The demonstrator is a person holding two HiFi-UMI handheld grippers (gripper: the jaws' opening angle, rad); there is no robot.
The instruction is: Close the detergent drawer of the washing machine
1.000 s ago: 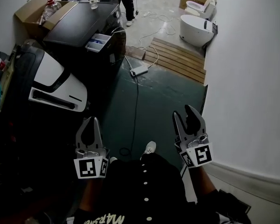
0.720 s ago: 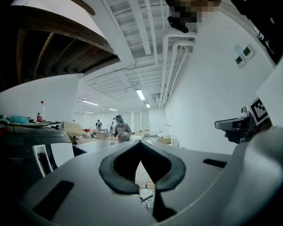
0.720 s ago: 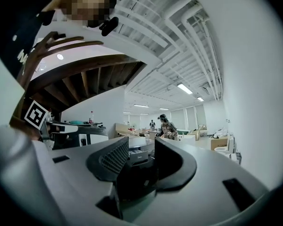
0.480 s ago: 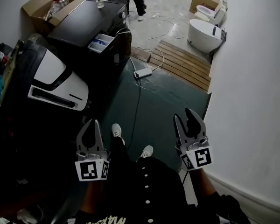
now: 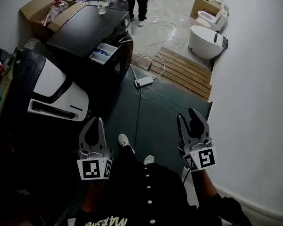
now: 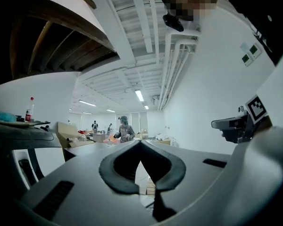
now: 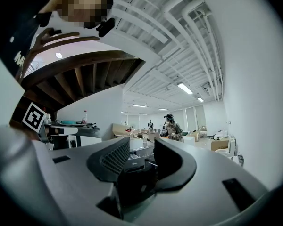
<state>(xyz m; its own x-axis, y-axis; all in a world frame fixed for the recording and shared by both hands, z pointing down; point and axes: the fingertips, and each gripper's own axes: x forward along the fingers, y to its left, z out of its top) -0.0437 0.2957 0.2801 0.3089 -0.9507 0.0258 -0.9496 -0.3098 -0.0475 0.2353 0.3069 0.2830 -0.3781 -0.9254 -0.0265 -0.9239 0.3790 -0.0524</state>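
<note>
Wall (image 5: 254, 102): white; the head view is filled by it from 1 to 5 o'clock.
Floor mat (image 5: 165, 107): dark green, spread across the middle of the head view.
Washing machine (image 5: 85, 27): black, seen at 11 o'clock, well apart from both grippers.
White appliance (image 5: 56, 86): seen at 9 o'clock, just beside the washing machine.
Wooden slats (image 5: 181, 67): laid at 1 o'clock, between the floor mat and a white toilet (image 5: 205, 41).
Left gripper (image 5: 95, 124): held at 7 o'clock over the floor. Its jaws are brought together at the tips, and nothing is gripped.
Right gripper (image 5: 188, 119): held at 5 o'clock near the wall. Its jaws are apart and closing, with nothing caught between them.
Detergent drawer (image 5: 104, 53): pulled out of the washing machine's upper front, at the 5 o'clock corner of its top. Pale compartments are exposed, and it is touched by neither gripper.
Power strip (image 5: 144, 82): white, laid on the floor at 12 o'clock, near the wooden slats.
</note>
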